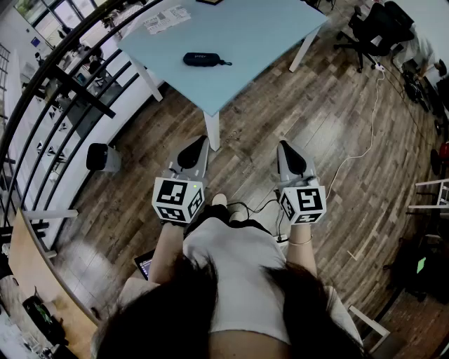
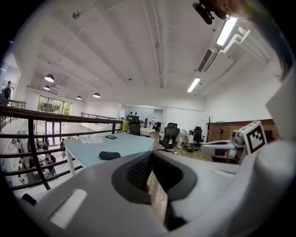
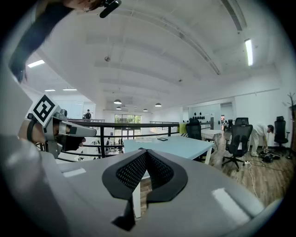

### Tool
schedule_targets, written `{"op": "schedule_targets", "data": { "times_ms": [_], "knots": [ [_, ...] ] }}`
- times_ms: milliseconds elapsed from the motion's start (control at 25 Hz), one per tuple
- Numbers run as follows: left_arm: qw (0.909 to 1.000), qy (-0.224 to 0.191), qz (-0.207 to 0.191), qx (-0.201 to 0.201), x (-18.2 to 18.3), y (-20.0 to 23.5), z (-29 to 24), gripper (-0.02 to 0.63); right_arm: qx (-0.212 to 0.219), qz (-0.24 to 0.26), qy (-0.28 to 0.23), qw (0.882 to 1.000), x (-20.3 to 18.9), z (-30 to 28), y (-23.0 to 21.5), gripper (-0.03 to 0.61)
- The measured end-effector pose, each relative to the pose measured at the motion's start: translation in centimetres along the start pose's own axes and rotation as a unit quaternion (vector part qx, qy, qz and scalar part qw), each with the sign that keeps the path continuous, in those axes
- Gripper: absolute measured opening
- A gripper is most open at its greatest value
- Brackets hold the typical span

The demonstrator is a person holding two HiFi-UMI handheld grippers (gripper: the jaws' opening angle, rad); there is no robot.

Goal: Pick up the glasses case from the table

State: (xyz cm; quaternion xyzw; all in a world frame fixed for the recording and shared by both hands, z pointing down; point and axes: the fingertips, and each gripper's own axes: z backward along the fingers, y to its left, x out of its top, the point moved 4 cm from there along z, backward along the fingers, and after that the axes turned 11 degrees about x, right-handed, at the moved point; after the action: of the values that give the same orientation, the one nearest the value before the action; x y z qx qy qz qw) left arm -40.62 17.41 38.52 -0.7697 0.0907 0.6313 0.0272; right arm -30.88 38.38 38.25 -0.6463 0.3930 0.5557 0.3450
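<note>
The glasses case [image 1: 203,59], dark and oval with a small strap, lies on the light blue table [image 1: 252,35] near its left side. In the left gripper view the glasses case [image 2: 109,155] shows just beyond the jaws, to their left. Both grippers hang side by side over the wooden floor, short of the table's near corner and pointing toward it. My left gripper [image 1: 199,142] [image 2: 150,156] is shut with nothing in it. My right gripper [image 1: 283,146] [image 3: 145,152] also looks shut and holds nothing. The right gripper view does not show the case.
Papers [image 1: 167,19] and a flat dark device [image 2: 111,137] lie at the table's far end. A white table leg [image 1: 212,130] stands between the grippers and the case. A black railing [image 1: 70,77] runs along the left. Office chairs [image 1: 375,28] stand far right, and a white cable [image 1: 358,151] crosses the floor.
</note>
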Motion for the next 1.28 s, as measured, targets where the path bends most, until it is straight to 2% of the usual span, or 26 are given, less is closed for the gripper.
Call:
{"op": "schedule_targets", "data": {
  "times_ms": [280,680,1280],
  "knots": [
    [1.0,0.0,-0.002,-0.005,0.1,0.4,-1.2,0.055,-0.013,-0.005,-0.001,1.0,0.1,-0.6,-0.8,0.002],
    [0.9996,-0.001,0.001,-0.029,0.4,3.4,-3.8,0.06,-0.025,-0.008,-0.005,1.0,0.3,-4.4,-1.0,0.002],
    [0.9993,0.009,0.002,-0.036,0.4,6.4,-7.0,0.17,-0.052,-0.021,0.012,0.998,-0.4,-7.0,-2.5,0.002]
  ]
}}
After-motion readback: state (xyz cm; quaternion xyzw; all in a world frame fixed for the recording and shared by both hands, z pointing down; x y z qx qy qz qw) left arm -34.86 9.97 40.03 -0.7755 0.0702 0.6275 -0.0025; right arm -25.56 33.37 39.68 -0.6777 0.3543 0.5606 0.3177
